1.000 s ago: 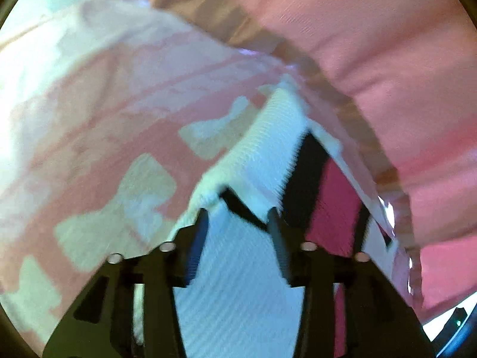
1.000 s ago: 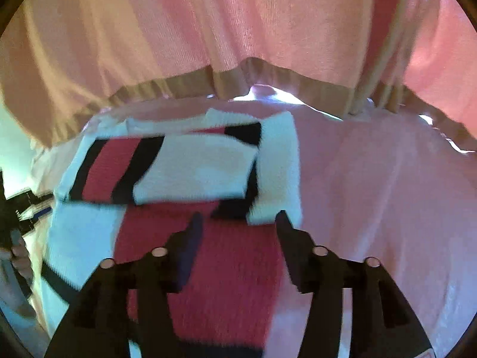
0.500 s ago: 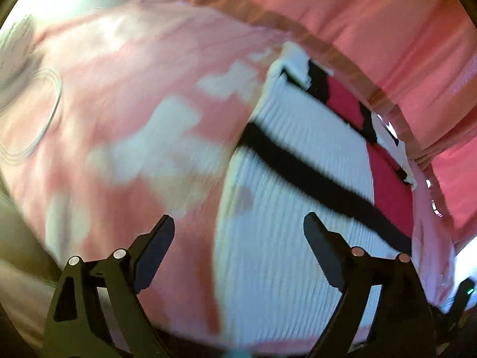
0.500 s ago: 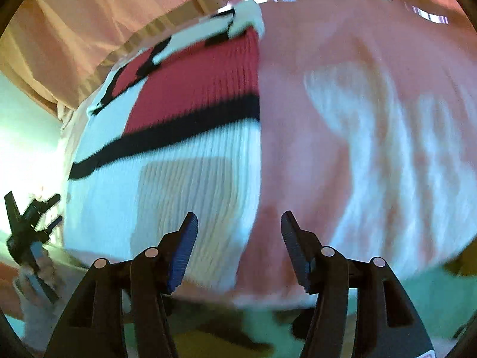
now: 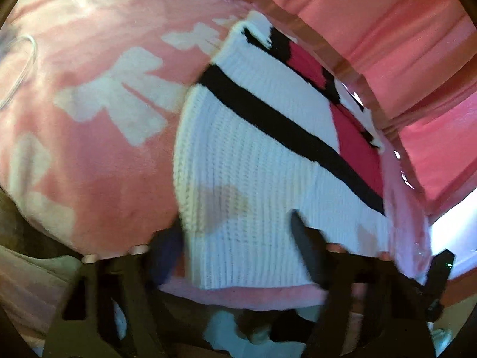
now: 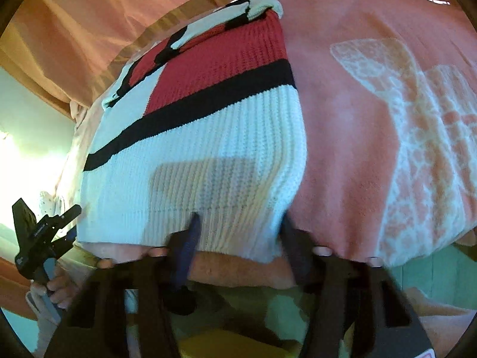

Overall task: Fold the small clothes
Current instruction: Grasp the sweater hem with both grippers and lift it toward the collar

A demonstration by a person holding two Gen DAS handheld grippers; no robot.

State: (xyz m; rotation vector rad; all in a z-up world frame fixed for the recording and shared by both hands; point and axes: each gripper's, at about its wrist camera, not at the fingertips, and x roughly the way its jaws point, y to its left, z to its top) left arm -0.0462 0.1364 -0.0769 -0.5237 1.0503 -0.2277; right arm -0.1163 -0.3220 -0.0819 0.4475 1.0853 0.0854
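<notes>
**Both grippers closing at the near hem**

I am reading this as the start of the bottom-up fold. The sweater, one only, is lying flat on the pink blanket, sleeves already tucked in at the far end, hem at the near edge. My left gripper is closing, jaws half wide, straddling the hem's left corner. My right gripper is closing too, narrower, hem's right corner between the jaws; pads not yet pressing, as far as blur allows. Next I am needing both pinches firm, then an even lift toward the far end. Count: one sweater, one blanket, two grippers.
</notes>
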